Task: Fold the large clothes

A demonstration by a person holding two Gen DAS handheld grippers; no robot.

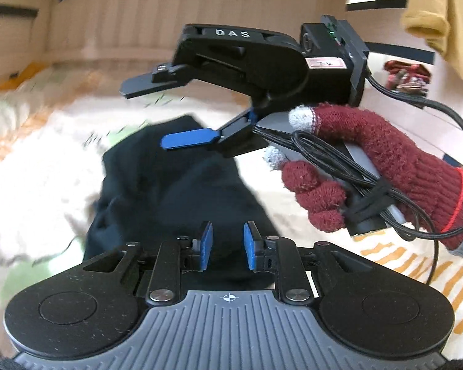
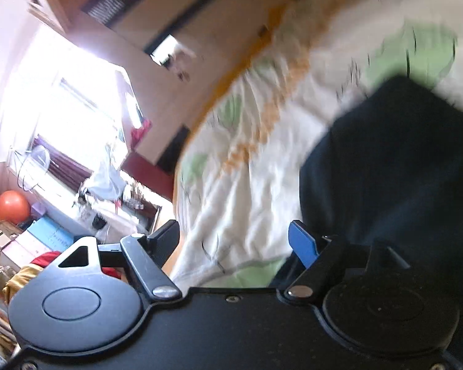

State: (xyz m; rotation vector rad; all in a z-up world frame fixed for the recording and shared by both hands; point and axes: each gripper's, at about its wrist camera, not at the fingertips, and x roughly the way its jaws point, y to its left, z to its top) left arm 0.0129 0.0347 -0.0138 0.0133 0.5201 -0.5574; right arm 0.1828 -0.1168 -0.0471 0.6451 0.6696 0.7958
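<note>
Dark navy cloth, the garment [image 1: 169,185], is lying bunched on the bed [image 1: 40,154], which is covered by a white sheet printed with green and orange patches. In the left wrist view its long axis is running from just beyond the near gripper up and away toward the padded headboard [image 1: 169,9], leaning slightly to the left; its far end is narrowing to a rumpled edge.

Left gripper [image 1: 228,249] is hovering over the garment's near end with its blue pads a narrow gap apart, and I cannot tell whether any cloth is pinched between them. Right gripper [image 1: 157,114], carried by a hand in a maroon knitted glove [image 1: 370,169], is standing wide open above the garment's far part, with nothing between its fingers.
</note>
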